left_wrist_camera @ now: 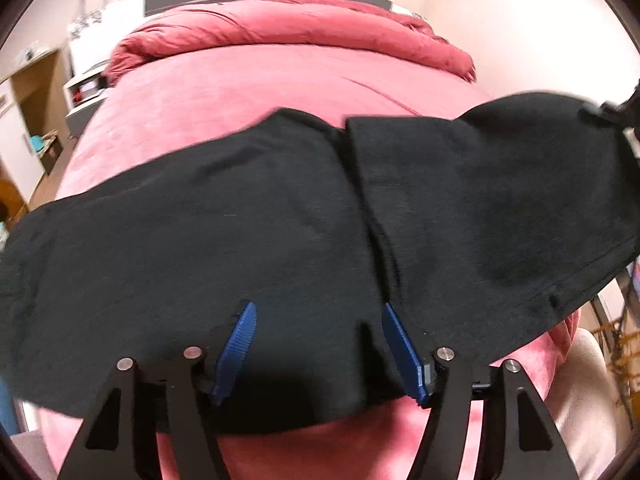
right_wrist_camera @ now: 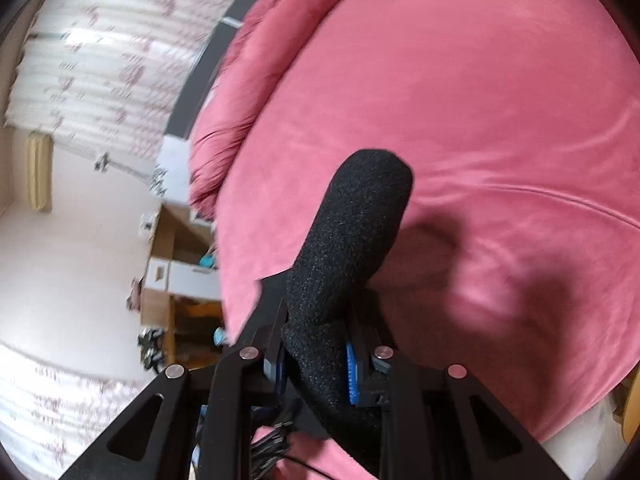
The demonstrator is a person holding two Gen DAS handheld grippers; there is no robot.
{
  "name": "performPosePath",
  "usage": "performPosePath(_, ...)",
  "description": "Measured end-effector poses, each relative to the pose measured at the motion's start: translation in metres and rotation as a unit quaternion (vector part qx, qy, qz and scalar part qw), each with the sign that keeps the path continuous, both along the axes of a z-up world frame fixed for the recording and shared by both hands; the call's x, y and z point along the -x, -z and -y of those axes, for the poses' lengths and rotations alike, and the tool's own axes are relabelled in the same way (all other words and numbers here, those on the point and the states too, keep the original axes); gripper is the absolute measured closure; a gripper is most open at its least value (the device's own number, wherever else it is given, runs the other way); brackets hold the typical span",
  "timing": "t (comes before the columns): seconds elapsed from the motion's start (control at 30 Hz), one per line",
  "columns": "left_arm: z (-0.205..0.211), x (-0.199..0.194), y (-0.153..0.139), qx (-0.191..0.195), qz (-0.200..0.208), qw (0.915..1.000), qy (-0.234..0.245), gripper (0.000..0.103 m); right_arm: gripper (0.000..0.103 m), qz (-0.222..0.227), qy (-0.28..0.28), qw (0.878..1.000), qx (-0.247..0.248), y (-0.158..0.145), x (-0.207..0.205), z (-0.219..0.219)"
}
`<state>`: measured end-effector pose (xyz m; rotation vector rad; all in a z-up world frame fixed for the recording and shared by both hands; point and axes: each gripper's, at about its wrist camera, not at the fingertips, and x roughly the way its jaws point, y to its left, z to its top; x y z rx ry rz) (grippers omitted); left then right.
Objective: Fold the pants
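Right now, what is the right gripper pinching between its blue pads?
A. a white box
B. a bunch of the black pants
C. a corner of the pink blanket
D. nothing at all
B: in the right wrist view the right gripper has its jaws closed around a rolled bunch of the black pants, which sticks out above the pink bed cover.

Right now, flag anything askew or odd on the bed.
The black fabric pants lie unevenly on the pink velvet bedspread: one layer overlaps crookedly near the middle, and one end is lifted, pinched in the right hand-held gripper. The left hand-held gripper is open.
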<state>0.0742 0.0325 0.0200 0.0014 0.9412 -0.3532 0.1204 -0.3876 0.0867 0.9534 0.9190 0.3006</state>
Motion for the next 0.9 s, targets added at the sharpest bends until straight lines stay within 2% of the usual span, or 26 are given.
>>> performPosePath(0.1, -0.026, 0.006, -0.009, 0.006, 0.015, 0.9997, -0.019, 0.031, 0.081, 0.02, -0.02, 1.0, 0.006, -0.032, 0.0, -0.039)
performPosePath(0.27, -0.065, 0.014, -0.027, 0.03, 0.035, 0.9975, -0.053, 0.031, 0.081, 0.046, -0.048, 0.998, 0.0, -0.072, -0.002, -0.109)
performPosePath(0.47, -0.143, 0.019, -0.031, 0.054, 0.045, 0.9886, -0.133, 0.028, 0.081, 0.046, -0.091, 0.995, 0.015, -0.092, -0.02, -0.198)
performPosePath(0.63, -0.196, 0.009, -0.026, 0.089, 0.04, 0.9735, -0.207, 0.028, 0.081, 0.03, -0.115, 0.993, 0.008, -0.078, -0.036, -0.26)
performPosePath(0.7, -0.214, 0.007, -0.022, 0.097, 0.037, 0.9673, -0.231, 0.028, 0.081, 0.032, -0.129, 0.991, 0.019, -0.067, -0.045, -0.29)
performPosePath(0.9, -0.255, 0.007, -0.007, 0.128, 0.013, 0.9497, -0.286, 0.028, 0.081, -0.007, -0.174, 0.983, 0.06, -0.006, -0.068, -0.383)
